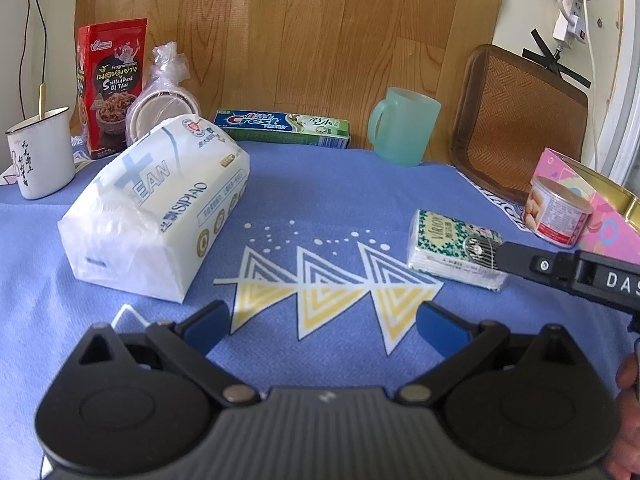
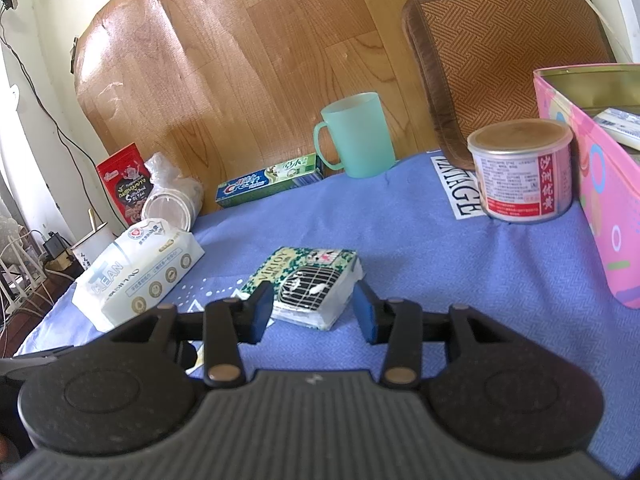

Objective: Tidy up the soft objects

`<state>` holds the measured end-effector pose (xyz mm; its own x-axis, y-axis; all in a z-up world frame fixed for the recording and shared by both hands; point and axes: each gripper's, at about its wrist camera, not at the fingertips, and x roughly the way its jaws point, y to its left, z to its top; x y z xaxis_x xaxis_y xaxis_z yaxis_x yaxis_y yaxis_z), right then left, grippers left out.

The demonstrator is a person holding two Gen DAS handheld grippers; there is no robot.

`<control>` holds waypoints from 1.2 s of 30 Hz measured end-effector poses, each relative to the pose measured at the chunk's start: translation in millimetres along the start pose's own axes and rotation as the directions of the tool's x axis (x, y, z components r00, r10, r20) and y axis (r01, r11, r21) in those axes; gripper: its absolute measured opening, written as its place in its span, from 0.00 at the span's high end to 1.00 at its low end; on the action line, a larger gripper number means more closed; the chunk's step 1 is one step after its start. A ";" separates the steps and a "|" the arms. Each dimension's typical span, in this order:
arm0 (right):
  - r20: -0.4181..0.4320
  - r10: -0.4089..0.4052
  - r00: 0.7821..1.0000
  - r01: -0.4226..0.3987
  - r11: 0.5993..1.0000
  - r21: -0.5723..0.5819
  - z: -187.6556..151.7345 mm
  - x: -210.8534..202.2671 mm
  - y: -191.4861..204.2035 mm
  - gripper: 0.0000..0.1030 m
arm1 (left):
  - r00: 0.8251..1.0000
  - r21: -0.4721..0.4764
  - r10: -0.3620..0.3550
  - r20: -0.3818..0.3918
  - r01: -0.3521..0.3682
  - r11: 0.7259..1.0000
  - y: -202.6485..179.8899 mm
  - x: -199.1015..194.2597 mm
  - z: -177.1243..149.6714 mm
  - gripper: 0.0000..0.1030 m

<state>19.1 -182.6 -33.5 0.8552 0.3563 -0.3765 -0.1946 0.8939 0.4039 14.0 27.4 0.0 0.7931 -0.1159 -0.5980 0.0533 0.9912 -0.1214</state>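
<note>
1. A blue patterned cloth (image 1: 320,200) covers the counter, with a wood-grain sheet (image 1: 288,32) propped against the wall behind it.
2. The small tissue pack (image 2: 308,284) lies flat on the cloth, right between the right gripper's (image 2: 314,312) blue fingers (image 2: 260,312).
3. The left finger looks to be at the pack's near corner, while the right finger stands just clear of its other side. The fingers are part-way spread and not clenched on it.
4. From the left wrist view, the right gripper (image 1: 500,256) reaches in from the right edge, its tip over the tissue pack (image 1: 452,252).
5. The left gripper (image 1: 320,324) hangs over bare cloth, fingers spread wide and grasping nothing.
6. The big tissue pack (image 1: 156,208) sits well left of the small one, lying at an angle.
7. Containers: the pink tin (image 2: 592,184) on the right stands open, and a white packet (image 2: 620,128) shows inside, cut off by the frame.
8. The can (image 2: 524,172) stands just beside the tin, lid on.
9. The green mug's (image 1: 404,128) inside is out of sight. The white enamel mug (image 1: 40,152) holds a stick (image 1: 41,100).
10. The toothpaste box (image 1: 280,128), a red snack bag (image 1: 110,84) and bagged bowls (image 1: 164,96) line the back edge.
11. A woven mat (image 1: 520,124) leans at the back right.
</note>
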 end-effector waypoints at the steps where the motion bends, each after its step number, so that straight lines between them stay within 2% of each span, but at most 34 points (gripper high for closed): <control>1: 0.000 0.000 1.000 0.000 1.000 0.000 0.0 0.0 0.0 0.54 | 1.000 -0.003 -0.003 0.001 0.003 1.000 0.5 -0.1 0.0 0.00; 36: 0.013 0.001 1.000 -0.002 1.000 0.012 -0.1 -1.3 -0.9 0.52 | 0.998 0.067 0.054 -0.022 -0.053 0.996 -10.0 5.4 -0.2 0.00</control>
<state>18.1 -183.8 -33.4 0.8610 0.3539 -0.3652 -0.1901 0.8900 0.4144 17.7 16.8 -2.2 0.7815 -0.0635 -0.6207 0.0524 0.9980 -0.0360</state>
